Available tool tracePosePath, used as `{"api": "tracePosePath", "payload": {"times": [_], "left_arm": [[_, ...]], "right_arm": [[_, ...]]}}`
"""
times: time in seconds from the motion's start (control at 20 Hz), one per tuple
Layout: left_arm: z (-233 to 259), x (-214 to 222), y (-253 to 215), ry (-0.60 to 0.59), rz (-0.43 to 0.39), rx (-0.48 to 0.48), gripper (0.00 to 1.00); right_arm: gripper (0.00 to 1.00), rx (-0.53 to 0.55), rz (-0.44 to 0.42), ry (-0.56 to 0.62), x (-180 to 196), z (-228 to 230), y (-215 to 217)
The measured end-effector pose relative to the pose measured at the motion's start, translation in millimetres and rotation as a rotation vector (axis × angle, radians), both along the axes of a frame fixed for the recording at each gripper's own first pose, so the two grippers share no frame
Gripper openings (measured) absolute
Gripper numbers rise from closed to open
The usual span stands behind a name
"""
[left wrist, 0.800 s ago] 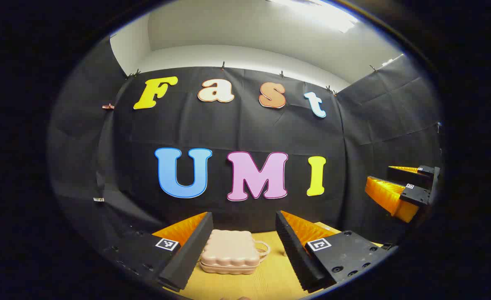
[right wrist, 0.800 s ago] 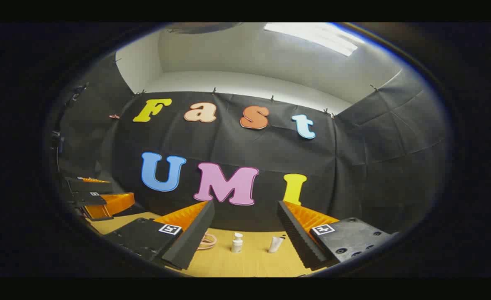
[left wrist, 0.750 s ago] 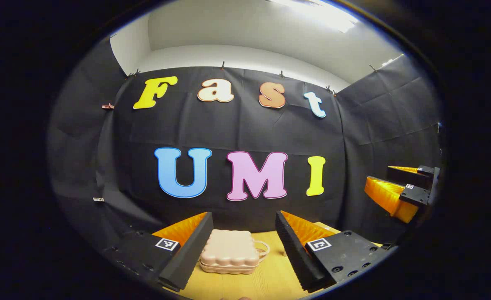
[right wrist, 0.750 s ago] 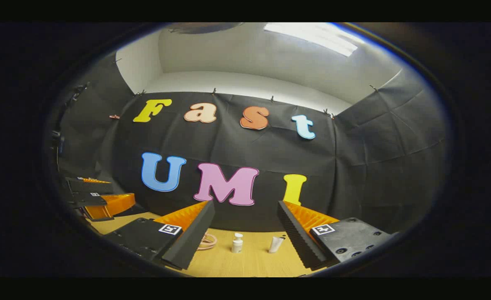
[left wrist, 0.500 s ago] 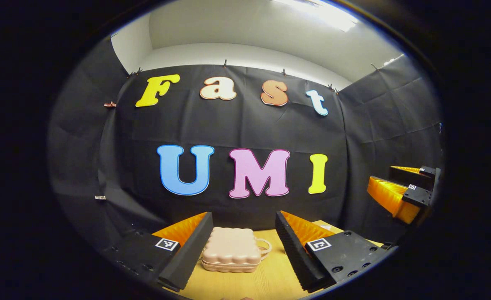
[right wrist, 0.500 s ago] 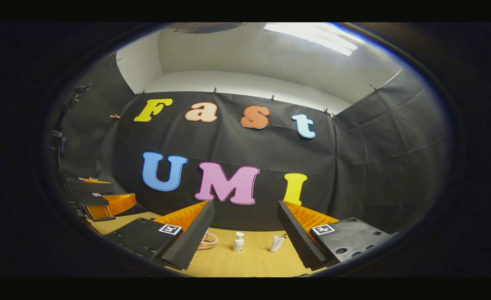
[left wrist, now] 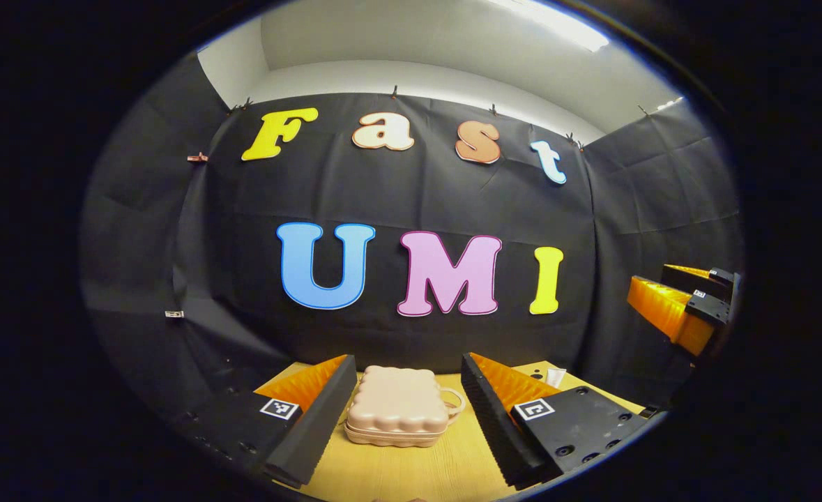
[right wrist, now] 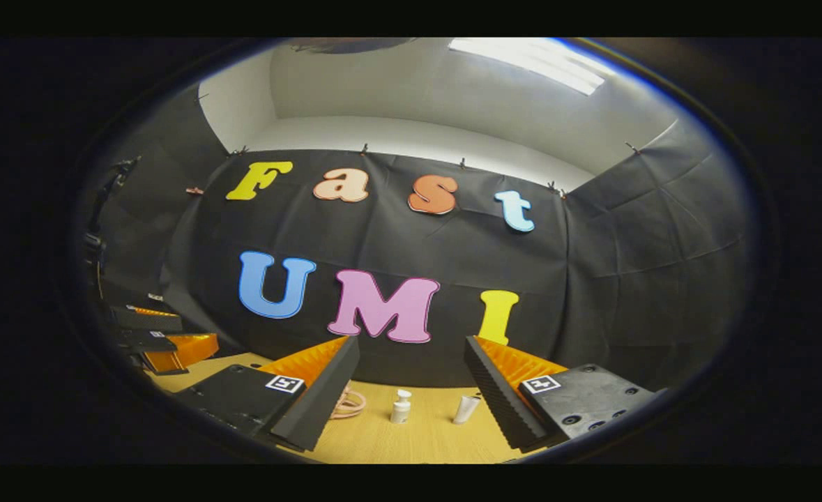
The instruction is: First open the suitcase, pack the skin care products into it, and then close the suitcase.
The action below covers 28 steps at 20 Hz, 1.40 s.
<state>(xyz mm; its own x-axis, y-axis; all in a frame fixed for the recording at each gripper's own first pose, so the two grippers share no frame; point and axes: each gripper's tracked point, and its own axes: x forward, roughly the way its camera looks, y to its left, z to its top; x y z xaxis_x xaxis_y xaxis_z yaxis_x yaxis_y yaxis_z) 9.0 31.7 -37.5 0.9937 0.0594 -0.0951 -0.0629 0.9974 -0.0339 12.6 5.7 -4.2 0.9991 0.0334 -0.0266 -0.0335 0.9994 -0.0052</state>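
Nothing is packed yet: the pink suitcase (left wrist: 398, 416) lies closed on the wooden table (left wrist: 445, 474), ahead of the left gripper (left wrist: 405, 425), whose jaws are spread and empty. The right gripper (right wrist: 411, 411), likewise spread wide, faces a pump bottle (right wrist: 401, 406) and a tube (right wrist: 466, 408) standing apart on the table, with nothing blocking either approach.

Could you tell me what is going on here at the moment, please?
A person holds a claw in each hand over a light wooden table. The left claw is open, facing a closed pale pink scalloped suitcase. The right claw is open, facing a small white pump bottle and a white tube. Nothing is grasped.
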Motion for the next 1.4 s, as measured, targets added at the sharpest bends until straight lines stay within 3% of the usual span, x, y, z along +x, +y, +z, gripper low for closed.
{"api": "tracePosePath", "payload": {"times": [0.3,0.65,0.9,1.05,1.4], "left_arm": [[-18.7,48.0,-23.0,0.040,-0.046,-0.011,0.96],[-74.9,143.8,-63.2,0.143,-0.096,0.007,0.96],[-142.8,214.8,-91.9,0.270,-0.156,0.063,0.96],[-190.7,251.0,-105.6,0.365,-0.174,0.056,0.96],[-270.9,298.0,-147.8,0.512,-0.215,0.090,0.96]], "right_arm": [[0.97,-0.014,0.005,0.034,35.8,-21.6,-12.0],[0.97,-0.031,0.029,0.054,86.6,-54.4,-45.6],[0.97,-0.016,0.033,0.066,133.5,-92.4,-79.0],[0.97,-0.066,0.071,0.076,160.5,-126.4,-90.8],[0.97,-0.027,0.101,0.162,194.8,-197.0,-112.8]]}}
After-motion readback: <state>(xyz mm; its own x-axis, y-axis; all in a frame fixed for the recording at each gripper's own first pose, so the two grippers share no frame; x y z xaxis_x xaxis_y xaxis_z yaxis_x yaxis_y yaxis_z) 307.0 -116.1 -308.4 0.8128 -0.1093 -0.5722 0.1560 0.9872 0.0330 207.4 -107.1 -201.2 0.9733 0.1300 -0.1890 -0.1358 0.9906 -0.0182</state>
